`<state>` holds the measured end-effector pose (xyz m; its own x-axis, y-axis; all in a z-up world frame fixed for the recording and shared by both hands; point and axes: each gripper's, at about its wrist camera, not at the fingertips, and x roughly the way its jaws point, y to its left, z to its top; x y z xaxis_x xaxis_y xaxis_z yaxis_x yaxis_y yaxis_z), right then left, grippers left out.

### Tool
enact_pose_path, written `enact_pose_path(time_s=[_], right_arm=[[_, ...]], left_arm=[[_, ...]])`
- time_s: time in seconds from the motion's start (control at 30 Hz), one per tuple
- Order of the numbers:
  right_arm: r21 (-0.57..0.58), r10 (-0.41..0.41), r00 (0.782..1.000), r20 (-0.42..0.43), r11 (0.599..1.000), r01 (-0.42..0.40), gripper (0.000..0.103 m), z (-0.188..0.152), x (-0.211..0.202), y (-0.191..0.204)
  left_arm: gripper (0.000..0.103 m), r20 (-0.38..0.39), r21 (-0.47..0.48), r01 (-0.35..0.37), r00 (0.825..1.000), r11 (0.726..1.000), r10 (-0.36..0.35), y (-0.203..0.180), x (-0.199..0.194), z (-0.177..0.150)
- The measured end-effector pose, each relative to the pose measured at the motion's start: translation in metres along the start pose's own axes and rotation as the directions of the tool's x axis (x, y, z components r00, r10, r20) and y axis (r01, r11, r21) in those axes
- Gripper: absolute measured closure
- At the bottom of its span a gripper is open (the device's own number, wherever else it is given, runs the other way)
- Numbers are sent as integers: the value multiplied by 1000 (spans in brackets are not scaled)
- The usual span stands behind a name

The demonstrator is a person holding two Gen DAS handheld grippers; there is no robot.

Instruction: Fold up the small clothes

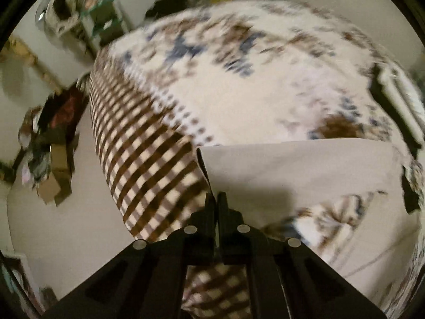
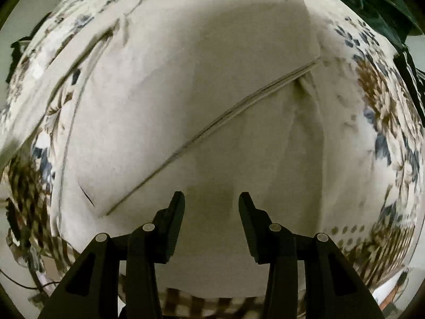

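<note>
A pale beige garment [image 1: 297, 170] lies on a bed with a floral cover [image 1: 239, 85]. My left gripper [image 1: 215, 199] is shut on the garment's edge and holds it lifted above the bed's near corner. In the right wrist view the same garment [image 2: 186, 101] lies spread flat, with a folded hem line [image 2: 212, 127] running diagonally across it. My right gripper [image 2: 211, 199] is open and empty, just above the garment's near part.
The bed's side has a brown checked skirt [image 1: 138, 159]. Boxes and clutter [image 1: 50, 154] lie on the floor at left. A shelf [image 1: 103, 18] stands by the far wall. Dark clothes [image 2: 372, 2] lie at the bed's far right.
</note>
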<state>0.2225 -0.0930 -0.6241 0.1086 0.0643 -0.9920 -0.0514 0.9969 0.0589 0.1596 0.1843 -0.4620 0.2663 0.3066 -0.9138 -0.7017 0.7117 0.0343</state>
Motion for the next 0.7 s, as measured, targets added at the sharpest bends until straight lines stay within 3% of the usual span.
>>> enact_pose_path(time_s=[0.13, 0.23, 0.33, 0.47, 0.6, 0.7], right_arm=[[37, 15, 1000, 6, 999, -15, 59, -7, -10, -54], [76, 6, 1000, 10, 997, -6, 59, -18, -21, -97], [114, -2, 1000, -3, 993, 2, 59, -38, -29, -145], [165, -13, 999, -29, 986, 17, 59, -54, -29, -182], [218, -10, 999, -47, 976, 20, 59, -84, -33, -227], [246, -2, 999, -50, 969, 15, 59, -99, -35, -252]], left_arm=[[102, 76, 146, 94, 991, 985, -106, -44, -39, -14], [102, 62, 341, 182, 974, 922, -216, -104, -67, -51], [102, -46, 516, 281, 953, 809, -301, -167, -78, -112], [102, -201, 688, 378, 919, 619, -338, -227, -82, -204], [102, -283, 770, 408, 908, 491, -310, -254, -83, -271], [102, -303, 801, 400, 912, 446, -274, -263, -78, -298]])
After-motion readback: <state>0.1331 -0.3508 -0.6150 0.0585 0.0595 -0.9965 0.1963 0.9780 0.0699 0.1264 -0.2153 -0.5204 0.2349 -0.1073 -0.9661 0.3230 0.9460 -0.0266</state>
